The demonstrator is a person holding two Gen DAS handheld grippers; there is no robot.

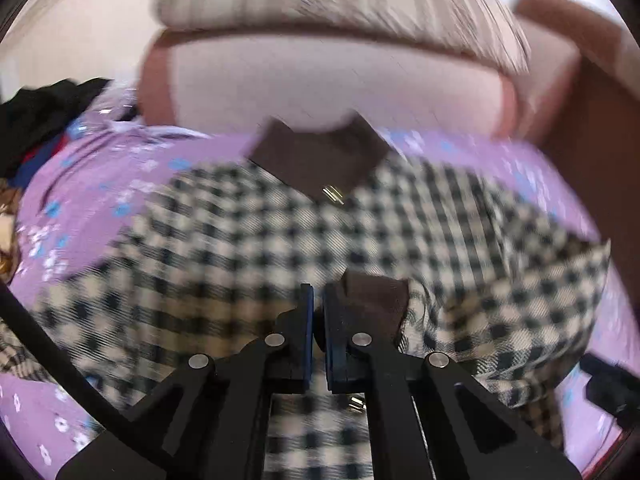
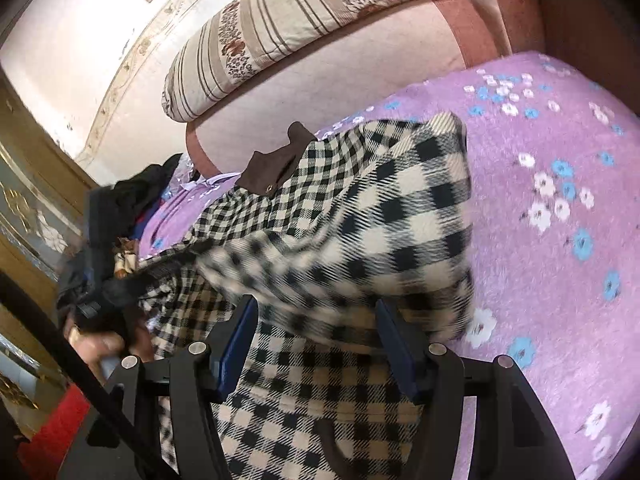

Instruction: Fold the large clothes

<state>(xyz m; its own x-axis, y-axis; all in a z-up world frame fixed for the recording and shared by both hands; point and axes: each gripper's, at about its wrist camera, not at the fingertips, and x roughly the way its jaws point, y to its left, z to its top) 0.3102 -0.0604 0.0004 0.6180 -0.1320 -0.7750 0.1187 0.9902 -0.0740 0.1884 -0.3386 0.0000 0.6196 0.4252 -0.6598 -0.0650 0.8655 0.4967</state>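
Cloth fills both views: a checked coat [image 1: 224, 248] lies spread on the purple flowered bedspread [image 1: 100, 184], its brown collar [image 1: 320, 160] toward the pillow [image 2: 280, 32] at the top of the frame. The left gripper [image 1: 317, 312] is pinched together on a brown cuff [image 1: 372, 304], probably to carry the sleeve across the body. The right gripper [image 2: 316, 344], lower centre, stands apart over a raised fold, gripping nothing.
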